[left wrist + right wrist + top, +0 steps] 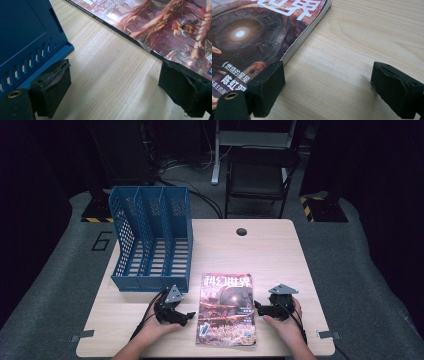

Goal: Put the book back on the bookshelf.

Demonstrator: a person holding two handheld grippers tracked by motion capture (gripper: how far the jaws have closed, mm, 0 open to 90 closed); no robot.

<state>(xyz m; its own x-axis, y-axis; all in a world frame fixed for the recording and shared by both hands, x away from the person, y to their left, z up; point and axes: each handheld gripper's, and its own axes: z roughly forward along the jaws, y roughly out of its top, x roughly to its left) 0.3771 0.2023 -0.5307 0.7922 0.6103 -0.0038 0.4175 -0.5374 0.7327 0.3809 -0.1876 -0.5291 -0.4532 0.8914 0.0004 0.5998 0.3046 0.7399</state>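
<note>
Fig.: magazine (227,309) lies flat, cover up, at the near edge of the surface (270,255), approx. mid-width. My left hand-held gripper (186,316) rests just left of it, jaws wide apart w/ bare wood between; my right hand-held gripper (258,306) sits at its right edge, likewise agape, holding nothing. Blue file rack (150,240) stands by the left edge, behind my left hand (157,326).
</note>
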